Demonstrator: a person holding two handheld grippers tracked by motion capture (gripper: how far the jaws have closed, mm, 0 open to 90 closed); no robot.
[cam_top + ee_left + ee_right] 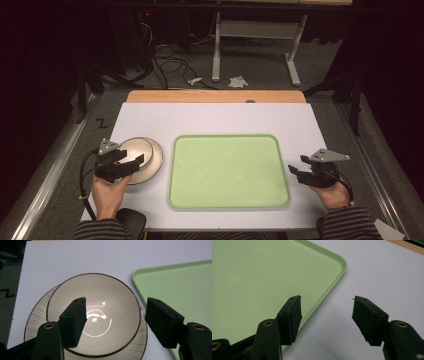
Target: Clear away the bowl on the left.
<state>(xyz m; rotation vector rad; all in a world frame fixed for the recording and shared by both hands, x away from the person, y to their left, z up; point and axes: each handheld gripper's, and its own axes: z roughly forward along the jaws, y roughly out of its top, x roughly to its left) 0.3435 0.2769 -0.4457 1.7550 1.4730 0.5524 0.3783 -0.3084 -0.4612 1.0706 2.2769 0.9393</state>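
You are sitting at a white table [220, 117], holding a black gripper in each hand, your striped sleeves coming in from the near edge.

At the far left, your left hand [107, 192] is holding the left gripper [131, 161] over a cream bowl [136, 150]. The bowl is sitting on a cream plate [155, 159] with a dark rim, near the table's left edge and just beside the tray. In the left gripper view the jaws are standing wide apart and gripping nothing: one jaw is hanging over the inside of the bowl [100, 305], the other is reaching past the bowl's rim on the tray side, and the plate [37, 317] is peeking out beneath. Whether either jaw is touching the bowl cannot be told.

In the middle, a pale green tray [174, 170] is lying flat on the table with nothing on it.

At the right, your right hand [334, 195] is holding the right gripper [295, 172] just beside the tray's right edge, pointing toward it. In the right gripper view its jaws are also spread wide and holding nothing: one is hovering over the tray's rim [337, 277], the other over bare white table [387, 272].
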